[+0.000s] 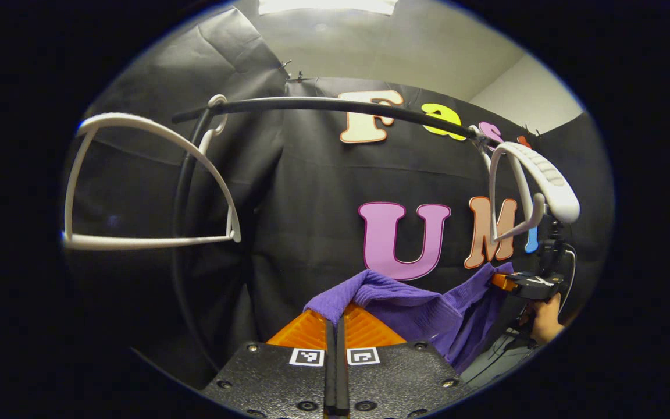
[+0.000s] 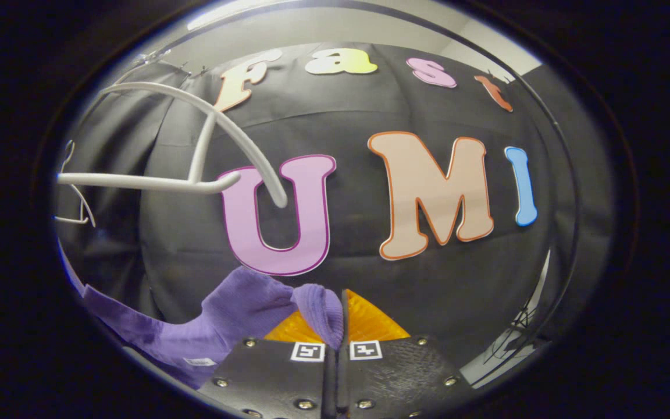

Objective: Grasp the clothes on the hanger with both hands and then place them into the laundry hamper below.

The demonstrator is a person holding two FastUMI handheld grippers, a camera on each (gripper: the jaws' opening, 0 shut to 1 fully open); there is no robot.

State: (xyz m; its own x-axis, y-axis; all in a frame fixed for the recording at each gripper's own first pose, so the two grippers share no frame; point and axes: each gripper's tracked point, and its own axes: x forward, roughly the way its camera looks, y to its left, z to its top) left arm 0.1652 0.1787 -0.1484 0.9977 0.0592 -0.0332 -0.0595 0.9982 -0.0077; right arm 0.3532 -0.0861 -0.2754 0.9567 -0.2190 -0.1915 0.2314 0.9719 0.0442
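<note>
Left gripper view — both grippers (image 1: 335, 326) (image 2: 339, 317) pinch purple garment (image 1: 405, 302) — off white hangers (image 1: 149, 192).

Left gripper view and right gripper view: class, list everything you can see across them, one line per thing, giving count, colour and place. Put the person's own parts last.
Garment: one, purple, stretched between the two grippers, off the hangers.
Hangers: two, white, bare, on the rail; one at its left end, one at its right end.
Rail: one, black, curving across the top in front of the booth wall.
Left gripper: one, closed on a fold of the garment.
Right gripper: one, closed on the garment's other end.
Hand: one, at right, holding the right gripper.
</note>
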